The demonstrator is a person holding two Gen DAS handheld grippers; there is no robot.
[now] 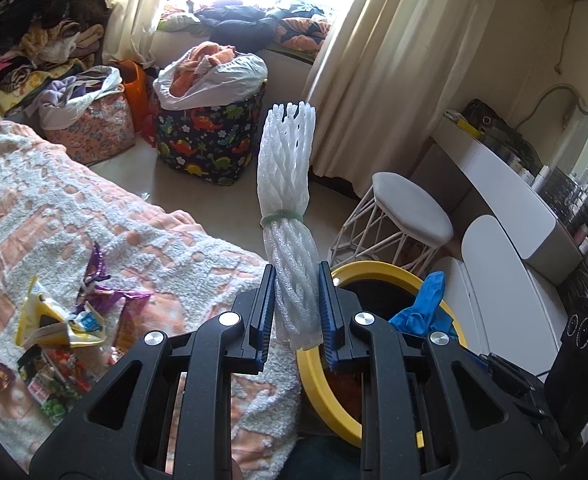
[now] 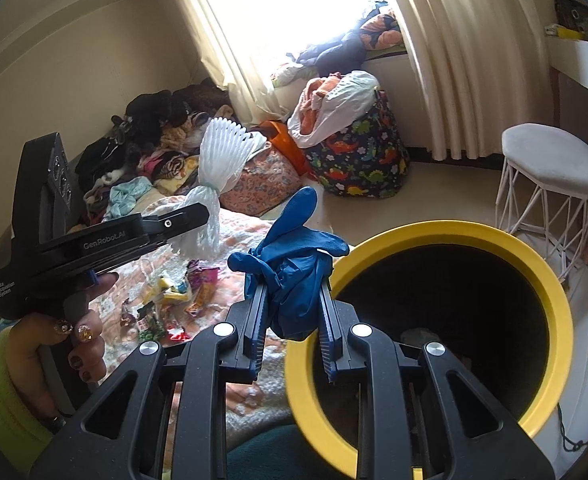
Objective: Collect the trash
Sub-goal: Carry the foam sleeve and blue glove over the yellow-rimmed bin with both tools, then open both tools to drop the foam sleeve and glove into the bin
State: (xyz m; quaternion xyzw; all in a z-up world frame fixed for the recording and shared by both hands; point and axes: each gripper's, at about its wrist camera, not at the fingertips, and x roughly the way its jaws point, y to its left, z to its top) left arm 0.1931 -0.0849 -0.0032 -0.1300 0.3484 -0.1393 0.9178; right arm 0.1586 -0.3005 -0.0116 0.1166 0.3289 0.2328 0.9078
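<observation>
Fingers [image 1: 267, 304] of the left gripper [image 1: 297, 308] are clamped on a white foam net [image 1: 283, 176], the right gripper [image 2: 292, 312] on a blue glove [image 2: 294, 256]; both should be released squarely over the yellow-rimmed bin [image 2: 550, 280] near right.

white foam net [image 1: 283, 200], blue glove [image 2: 294, 256], yellow-rimmed bin [image 2: 550, 272]

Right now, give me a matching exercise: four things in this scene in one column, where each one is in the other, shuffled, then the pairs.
Things:
1. foam net
2. blue glove
3. snack wrappers
4. yellow-rimmed bin

Places:
A. lying on the bed blanket
B. clamped in the right tool
C. beside the bed, under the right tool
D. clamped in the left tool

Pairs: 1-D, 2-B, 3-A, 4-C
</observation>
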